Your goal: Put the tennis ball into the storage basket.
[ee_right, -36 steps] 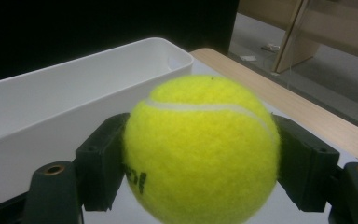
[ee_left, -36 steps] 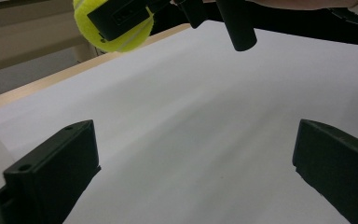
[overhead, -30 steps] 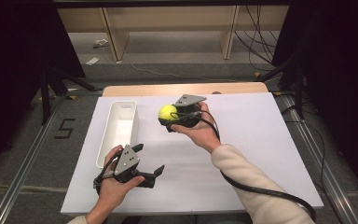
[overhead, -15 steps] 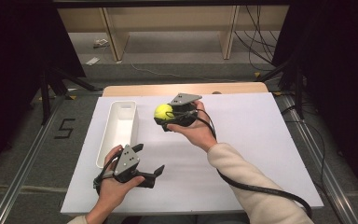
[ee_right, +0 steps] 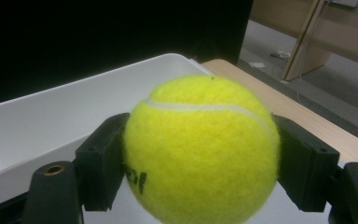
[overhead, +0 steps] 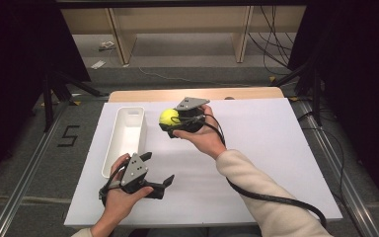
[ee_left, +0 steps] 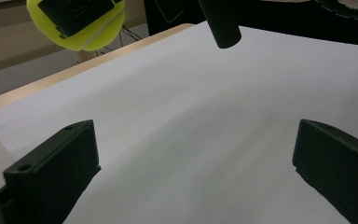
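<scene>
Covering most of the table [overhead: 286, 148] is a white sheet, and the long white tray [overhead: 124, 143] lies along its left edge. Over the last second the right gripper [overhead: 170, 121] has carried the tennis ball [overhead: 168, 116] leftward from mid-table, so it now hangs just beside the tray's far end; likely the ball is meant to go in. Its jaws are clenched on the ball's two sides. The left gripper [overhead: 159, 170] has stayed near the front edge, jaws spread and empty. Black lettering on the ball [ee_right: 135, 179] is too cut off to read, perhaps a maker's name. A "5" [overhead: 69, 136] marks the floor at left.
</scene>
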Motion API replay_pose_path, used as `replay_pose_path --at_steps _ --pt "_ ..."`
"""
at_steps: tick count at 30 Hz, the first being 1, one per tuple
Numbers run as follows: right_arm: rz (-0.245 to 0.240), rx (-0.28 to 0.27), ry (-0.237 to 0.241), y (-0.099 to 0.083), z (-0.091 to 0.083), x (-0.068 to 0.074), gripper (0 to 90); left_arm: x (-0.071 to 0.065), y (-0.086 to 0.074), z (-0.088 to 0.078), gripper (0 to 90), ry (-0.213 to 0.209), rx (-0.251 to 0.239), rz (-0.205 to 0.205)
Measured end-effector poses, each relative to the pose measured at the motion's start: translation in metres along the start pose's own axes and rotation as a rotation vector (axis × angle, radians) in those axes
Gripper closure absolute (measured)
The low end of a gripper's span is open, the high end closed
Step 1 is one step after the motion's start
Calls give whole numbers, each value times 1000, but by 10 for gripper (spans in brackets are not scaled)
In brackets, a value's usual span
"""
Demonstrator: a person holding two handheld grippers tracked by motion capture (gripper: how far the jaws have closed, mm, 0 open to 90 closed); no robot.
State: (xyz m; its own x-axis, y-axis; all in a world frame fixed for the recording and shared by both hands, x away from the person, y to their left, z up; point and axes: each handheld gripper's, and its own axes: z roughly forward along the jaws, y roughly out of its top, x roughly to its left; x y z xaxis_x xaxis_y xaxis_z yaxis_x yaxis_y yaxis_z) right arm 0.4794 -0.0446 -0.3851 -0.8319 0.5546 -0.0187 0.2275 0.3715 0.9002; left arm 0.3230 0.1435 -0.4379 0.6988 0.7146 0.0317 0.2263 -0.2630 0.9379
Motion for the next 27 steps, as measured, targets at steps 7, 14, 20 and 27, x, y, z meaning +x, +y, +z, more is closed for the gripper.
replay_pose_path --at_steps 7,14,20,27 --pt "-3 -1 5 3 4 2 265 0 0 0 0 0 -2 -1" --pt "-8 -5 11 8 7 5 265 0 0 0 0 -1 -2 -1" --pt "-12 -5 16 11 8 6 265 0 0 0 0 -1 1 1" --pt "-19 -8 16 15 10 8 265 0 0 0 0 -2 0 1"
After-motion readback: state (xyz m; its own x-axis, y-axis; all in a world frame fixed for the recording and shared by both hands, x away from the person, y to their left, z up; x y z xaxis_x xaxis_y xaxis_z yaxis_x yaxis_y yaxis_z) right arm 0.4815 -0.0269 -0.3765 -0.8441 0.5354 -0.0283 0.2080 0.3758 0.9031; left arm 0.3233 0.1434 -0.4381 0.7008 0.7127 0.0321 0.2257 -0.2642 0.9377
